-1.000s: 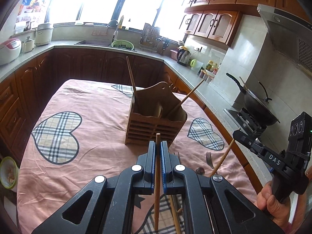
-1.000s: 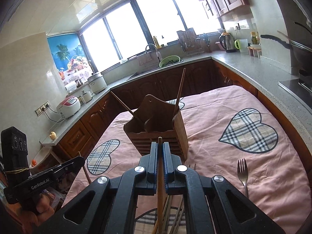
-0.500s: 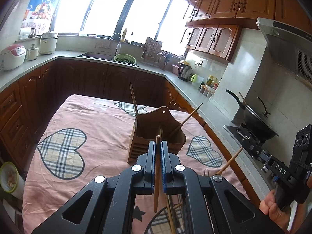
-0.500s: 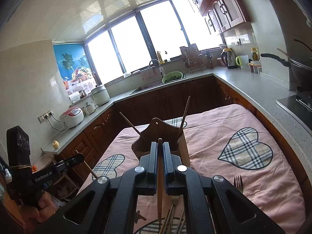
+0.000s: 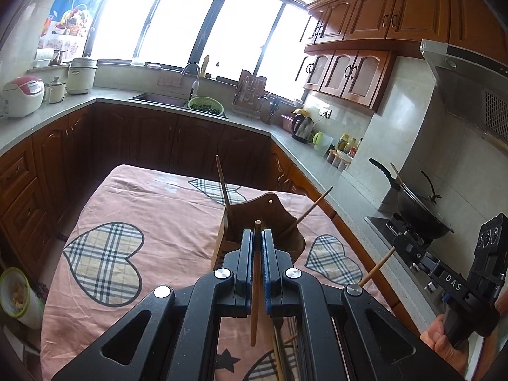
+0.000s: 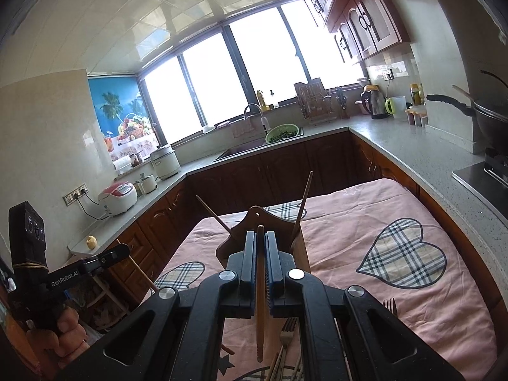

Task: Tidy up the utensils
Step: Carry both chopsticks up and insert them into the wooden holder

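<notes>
Two chopsticks are in our grip, one per hand. In the left wrist view, our left hand-held gripper (image 5: 257, 233) is clamped on a wooden chopstick (image 5: 255, 285), raised above the pink table (image 5: 133, 209), with the wooden holder (image 5: 270, 219) just ahead. In the right wrist view, our right hand-held gripper (image 6: 260, 238) pinches a second chopstick (image 6: 260, 292), the holder beyond it, forks (image 6: 287, 330) lying below. We judge a tilted stick could strike the holder's rim or the leaning chopsticks and slip free.
</notes>
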Available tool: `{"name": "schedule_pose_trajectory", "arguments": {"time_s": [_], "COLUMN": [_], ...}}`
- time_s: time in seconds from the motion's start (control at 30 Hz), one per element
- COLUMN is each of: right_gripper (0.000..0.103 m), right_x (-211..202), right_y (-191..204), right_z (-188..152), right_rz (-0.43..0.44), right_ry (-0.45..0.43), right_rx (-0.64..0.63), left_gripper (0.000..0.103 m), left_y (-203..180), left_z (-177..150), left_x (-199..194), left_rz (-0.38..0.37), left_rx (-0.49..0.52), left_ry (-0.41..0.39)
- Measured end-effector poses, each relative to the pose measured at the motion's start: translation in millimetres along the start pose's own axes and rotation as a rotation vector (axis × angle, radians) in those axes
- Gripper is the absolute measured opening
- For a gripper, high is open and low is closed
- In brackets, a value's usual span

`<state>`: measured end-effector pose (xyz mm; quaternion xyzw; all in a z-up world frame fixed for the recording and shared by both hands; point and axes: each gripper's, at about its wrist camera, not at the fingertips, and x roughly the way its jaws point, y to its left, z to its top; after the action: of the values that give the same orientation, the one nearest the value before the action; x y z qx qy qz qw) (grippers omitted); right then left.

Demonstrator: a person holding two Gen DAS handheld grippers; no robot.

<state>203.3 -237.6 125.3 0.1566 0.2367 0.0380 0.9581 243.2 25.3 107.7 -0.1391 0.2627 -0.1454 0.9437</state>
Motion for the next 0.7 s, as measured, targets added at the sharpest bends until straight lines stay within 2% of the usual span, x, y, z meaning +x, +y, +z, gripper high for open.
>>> {"name": "schedule_pose_trajectory", "arguments": {"time_s": [0.43,0.7], "right_gripper": [0.004,0.004], "right_x": [10.9,21.2], "right_y": [-3.8,-7.7], "right_z": [15.2,45.6], "right_rz": [-0.004,-0.006], "right_ry": [-0.034,-0.112], "right_rx": [0.006,0.027], "left_gripper": [0.003,0.003], "left_y": [12.0,15.0], "left_z": [19.4,46.9], "left_x": [4.8,16.1], "left_rz": [-0.006,-0.018], "left_rx": [-0.016,-0.007], "left_ry": [-0.036,-0.099]}}
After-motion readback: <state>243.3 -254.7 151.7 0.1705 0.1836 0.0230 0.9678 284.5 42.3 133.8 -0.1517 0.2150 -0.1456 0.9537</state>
